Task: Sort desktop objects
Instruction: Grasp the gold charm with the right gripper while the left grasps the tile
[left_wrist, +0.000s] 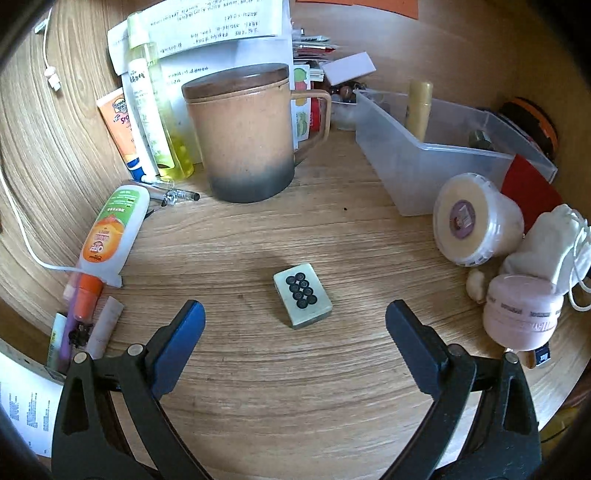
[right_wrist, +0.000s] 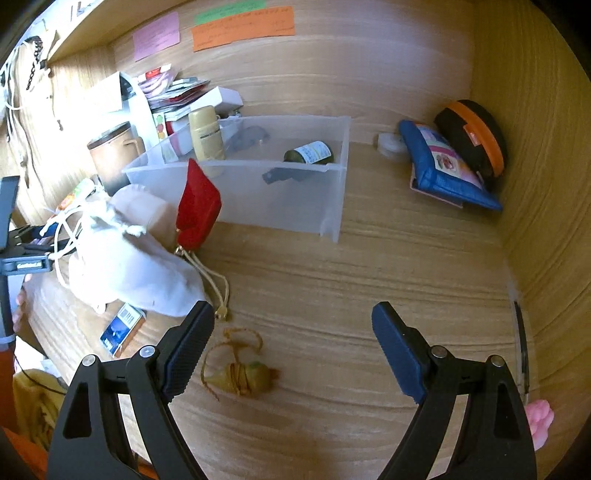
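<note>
**Both hand-held grippers spread wide over a cluttered surface**

The left hand-held gripper (left_wrist: 295, 314) hangs released above the wooden surface (left_wrist: 332, 387), its blue-padded fingers (left_wrist: 181, 343) well apart and holding nothing. A mahjong tile (left_wrist: 302, 301) lies flat between and just ahead of the fingertips, dotted face up, touching neither pad. Beyond it stands a lidded brown mug (left_wrist: 245, 133), with a yellow spray bottle (left_wrist: 157, 107) and an orange tube (left_wrist: 122, 125) beside it toward the back wall. A white-and-orange squeeze bottle (left_wrist: 110, 236) lies on its side near the left edge. To the right sit a clear plastic bin (left_wrist: 436, 155), a round cream tub (left_wrist: 476, 219) tipped on its side, a pink jar (left_wrist: 521, 314) and a white drawstring pouch (left_wrist: 550, 243).

The right hand-held gripper (right_wrist: 293, 325) is likewise released and empty. A small yellowish charm wound with orange string (right_wrist: 240, 378) rests on the surface just beside its left finger. The drawstring pouch (right_wrist: 133, 266) and a red pouch (right_wrist: 197, 205) lie in front of the bin (right_wrist: 258, 192), which holds a small dark bottle (right_wrist: 310, 153). A blue packet (right_wrist: 443, 170) leans in the far right corner.
</note>
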